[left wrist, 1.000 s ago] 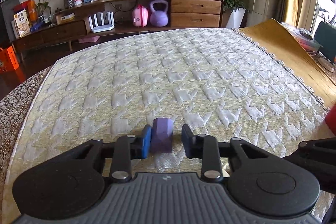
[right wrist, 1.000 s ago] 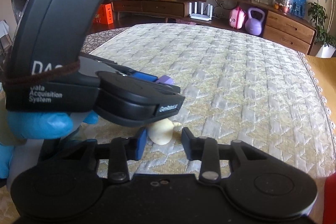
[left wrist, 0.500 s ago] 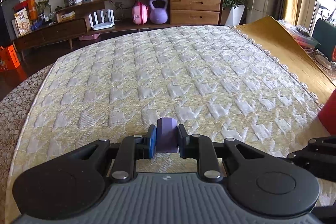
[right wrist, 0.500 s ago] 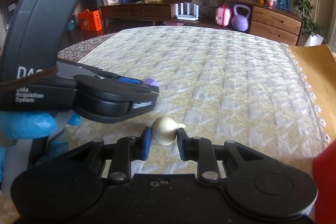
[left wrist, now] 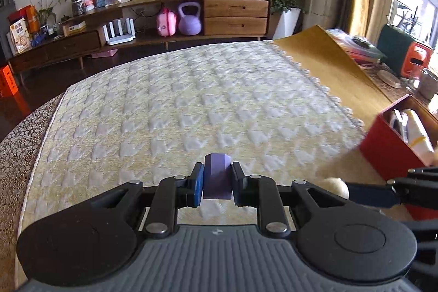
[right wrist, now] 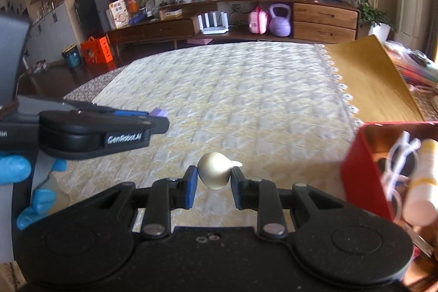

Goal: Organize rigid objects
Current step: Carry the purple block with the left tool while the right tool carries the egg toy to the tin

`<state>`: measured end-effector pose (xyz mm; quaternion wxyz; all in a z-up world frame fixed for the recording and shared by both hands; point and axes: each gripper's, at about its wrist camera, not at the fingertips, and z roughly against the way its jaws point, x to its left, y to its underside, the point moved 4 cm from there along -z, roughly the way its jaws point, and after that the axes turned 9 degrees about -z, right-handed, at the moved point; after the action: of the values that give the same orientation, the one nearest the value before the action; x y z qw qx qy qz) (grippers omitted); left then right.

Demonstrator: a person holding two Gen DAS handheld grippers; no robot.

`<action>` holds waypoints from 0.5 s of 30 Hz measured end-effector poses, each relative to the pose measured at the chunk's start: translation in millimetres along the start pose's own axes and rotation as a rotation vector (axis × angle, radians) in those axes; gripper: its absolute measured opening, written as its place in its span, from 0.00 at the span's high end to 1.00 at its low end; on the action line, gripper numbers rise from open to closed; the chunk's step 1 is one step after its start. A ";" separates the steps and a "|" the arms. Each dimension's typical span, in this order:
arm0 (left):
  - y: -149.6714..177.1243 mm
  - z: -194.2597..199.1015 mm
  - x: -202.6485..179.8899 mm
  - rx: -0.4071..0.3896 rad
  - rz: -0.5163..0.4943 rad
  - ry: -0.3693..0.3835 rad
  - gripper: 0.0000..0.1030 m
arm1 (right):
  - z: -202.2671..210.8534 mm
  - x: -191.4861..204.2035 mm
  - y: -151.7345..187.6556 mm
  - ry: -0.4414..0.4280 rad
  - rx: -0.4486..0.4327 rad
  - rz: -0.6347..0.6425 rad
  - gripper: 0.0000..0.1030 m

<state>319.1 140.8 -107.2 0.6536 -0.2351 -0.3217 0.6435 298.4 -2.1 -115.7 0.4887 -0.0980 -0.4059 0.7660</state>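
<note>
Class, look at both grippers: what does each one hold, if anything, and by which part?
Left gripper: a purple block, pinched across its two side faces. Right gripper: a pale golden, egg-like piece, clamped at its sides.

You're over a quilted cloth mattress cover (left wrist: 191,106), woven, matt, lace-trimmed edge. Purple block (left wrist: 217,177) in your left gripper (left wrist: 217,184): smooth matt plastic. Cream garlic-shaped piece (right wrist: 214,173) at centre: satin sheen. Red box (right wrist: 364,168) at right: smooth, glossy-looking. Your glove (right wrist: 16,171): blue rubbery. Upper cabinet (left wrist: 235,15): polished wood.
</note>
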 end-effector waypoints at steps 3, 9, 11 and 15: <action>-2.5 14.1 -13.4 0.002 -0.011 0.018 0.80 | 18.2 -7.6 0.3 0.003 -0.016 -0.018 0.76; -9.3 44.4 -38.9 -0.020 -0.033 0.048 0.80 | 54.2 -24.3 0.8 0.013 -0.058 -0.038 0.76; -10.6 53.5 -49.2 -0.026 -0.042 0.055 0.80 | 66.2 -31.0 1.4 0.021 -0.075 -0.042 0.76; -14.2 68.4 -71.6 -0.038 -0.067 0.075 0.80 | 88.3 -46.5 3.5 0.034 -0.098 -0.054 0.76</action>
<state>281.9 61.6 -58.8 0.6816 -0.2605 -0.3170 0.6059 271.2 -87.7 -72.2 0.5107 -0.1240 -0.4371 0.7299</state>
